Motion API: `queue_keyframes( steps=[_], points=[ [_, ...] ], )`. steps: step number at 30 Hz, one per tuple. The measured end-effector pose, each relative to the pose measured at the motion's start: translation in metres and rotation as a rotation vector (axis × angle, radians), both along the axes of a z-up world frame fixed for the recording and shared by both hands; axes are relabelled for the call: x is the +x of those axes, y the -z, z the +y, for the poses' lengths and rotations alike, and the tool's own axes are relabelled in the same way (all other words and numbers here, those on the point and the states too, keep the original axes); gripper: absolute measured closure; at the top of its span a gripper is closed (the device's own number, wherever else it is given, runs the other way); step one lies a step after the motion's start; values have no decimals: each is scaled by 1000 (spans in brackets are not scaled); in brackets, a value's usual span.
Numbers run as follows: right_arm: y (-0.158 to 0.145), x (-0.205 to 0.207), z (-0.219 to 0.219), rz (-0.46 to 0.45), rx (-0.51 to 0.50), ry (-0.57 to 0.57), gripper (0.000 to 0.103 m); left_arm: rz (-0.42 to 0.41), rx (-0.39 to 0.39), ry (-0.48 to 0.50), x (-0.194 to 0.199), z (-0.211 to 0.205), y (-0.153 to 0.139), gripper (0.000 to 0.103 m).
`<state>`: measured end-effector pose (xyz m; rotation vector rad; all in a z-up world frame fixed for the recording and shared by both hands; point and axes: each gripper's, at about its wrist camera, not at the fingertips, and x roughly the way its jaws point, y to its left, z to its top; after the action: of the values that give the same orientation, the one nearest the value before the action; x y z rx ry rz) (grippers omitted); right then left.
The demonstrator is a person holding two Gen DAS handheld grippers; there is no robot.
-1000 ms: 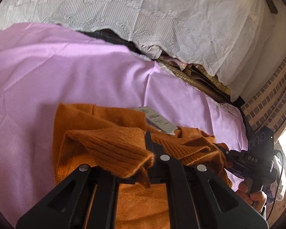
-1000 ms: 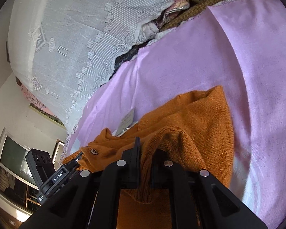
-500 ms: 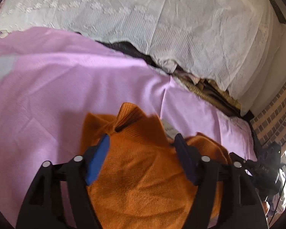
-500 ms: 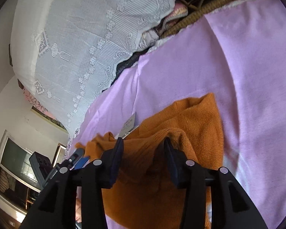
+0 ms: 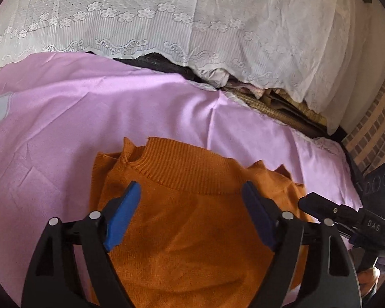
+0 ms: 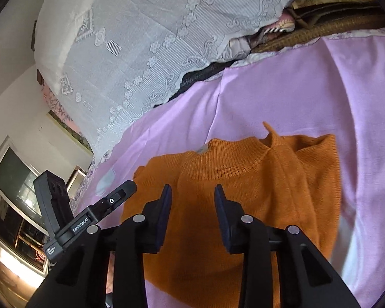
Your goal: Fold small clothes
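The orange sweater (image 5: 192, 231) lay folded on the pink sheet (image 5: 89, 107), its ribbed collar toward the lace cover (image 5: 192, 25) behind the sheet. The left gripper (image 5: 192, 195) hung over the sweater below the collar, jaws wide and opening, gripping nothing. The right gripper (image 6: 192, 195) hung over the sweater too, jaws narrower and closing, nothing pinched between them.

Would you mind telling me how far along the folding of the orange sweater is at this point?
Done: the orange sweater lies folded into a compact stack on the pink sheet, ribbed collar on top. In hand: nothing; the left gripper is opening its jaws, the right gripper is closing its jaws, neither touching the knit. Left: a few corners poke out past the collar and may need tucking.
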<state>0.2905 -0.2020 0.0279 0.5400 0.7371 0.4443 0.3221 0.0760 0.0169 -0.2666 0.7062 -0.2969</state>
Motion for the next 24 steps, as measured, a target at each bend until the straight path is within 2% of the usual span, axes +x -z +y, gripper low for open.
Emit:
queue_keyframes(
  steps=[4,6,7,8,9,10,11,12,15,16,18,21,24],
  points=[
    [11,25,8,55,-32,13,69,87,37,-50,17,7,19,23],
    [18,31,3,71,-112,84,78,117,48,-64,21,9,25,24],
    [22,33,-5,85,-151,120,91,127,72,-70,21,8,27,25],
    [25,35,-12,101,-159,135,103,122,117,-82,21,5,28,25],
    [29,36,-20,119,-140,151,103,111,184,-109,19,1,28,25],
    [33,35,-31,139,-90,165,103,100,271,-156,18,-2,29,19],
    [35,34,-39,151,-53,175,103,104,297,-193,18,1,30,13],
    [36,32,-44,154,-37,182,103,116,274,-206,19,7,30,13],
    [37,27,-51,147,-33,217,103,186,94,-230,22,40,33,13],
    [36,24,-52,146,-25,235,103,193,33,-234,21,49,32,16],
    [28,20,-54,119,-3,249,97,170,-37,-232,15,55,23,17],
    [9,21,-39,50,21,184,97,119,-91,-148,11,41,6,17],
    [2,31,-12,27,13,110,97,87,-20,-51,12,8,1,15]
  ],
)
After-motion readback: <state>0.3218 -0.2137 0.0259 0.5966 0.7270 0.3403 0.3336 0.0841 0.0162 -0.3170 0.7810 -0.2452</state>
